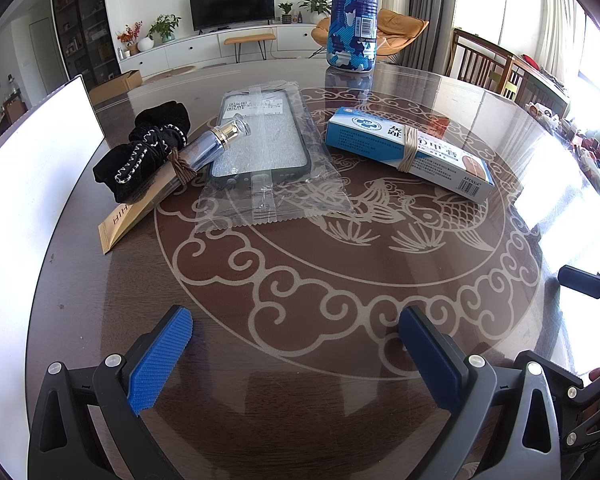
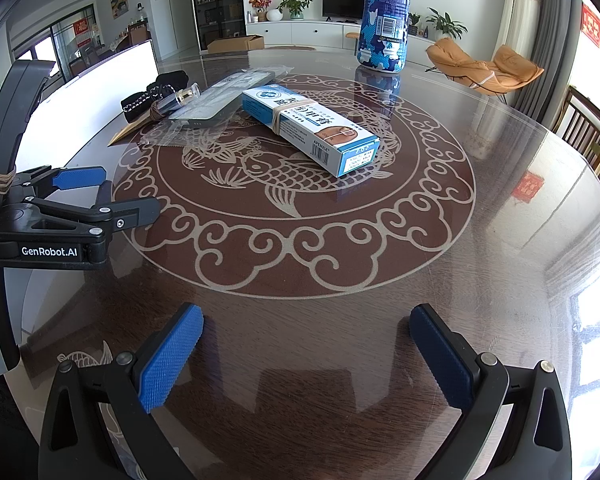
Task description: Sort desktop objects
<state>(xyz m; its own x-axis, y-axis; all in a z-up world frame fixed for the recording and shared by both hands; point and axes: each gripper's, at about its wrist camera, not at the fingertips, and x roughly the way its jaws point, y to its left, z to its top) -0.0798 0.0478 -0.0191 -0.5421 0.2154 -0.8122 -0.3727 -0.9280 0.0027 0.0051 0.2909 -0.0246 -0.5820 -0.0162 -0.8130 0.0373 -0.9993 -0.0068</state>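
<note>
Nearest the left wrist camera, the left gripper (image 1: 296, 354) hangs just above the table (image 1: 300, 360) with its jaws spread wide and nothing between the blue pads (image 1: 160, 360). Beyond it, past the pale scroll and fish pattern in the tabletop, a phone case (image 1: 260, 140) in a clear plastic sleeve lies near the middle. A small glass bottle (image 1: 216, 142) with a gold collar rests against the sleeve's left edge, touching a black cloth bundle (image 1: 148, 148) with white stitching, and both sit on a tan card packet (image 1: 132, 220). To the right of the sleeve lies a blue and white box (image 1: 410, 152) with a rubber band around its middle, apart from the sleeve. A tall blue patterned bottle (image 1: 352, 16) stands upright at the far edge. A white board (image 1: 40, 152) leans at the left.

From the right wrist camera, the right gripper (image 2: 306, 356) also sits low over bare tabletop, jaws wide apart and holding nothing. The left gripper (image 2: 112, 192) shows at the left edge, open and empty. The box (image 2: 312, 128) lies ahead on the fish pattern, with the sleeved case (image 2: 216, 100), small bottle (image 2: 180, 98) and black bundle (image 2: 152, 94) clustered to its left and the tall bottle (image 2: 386, 12) upright behind it.
</note>
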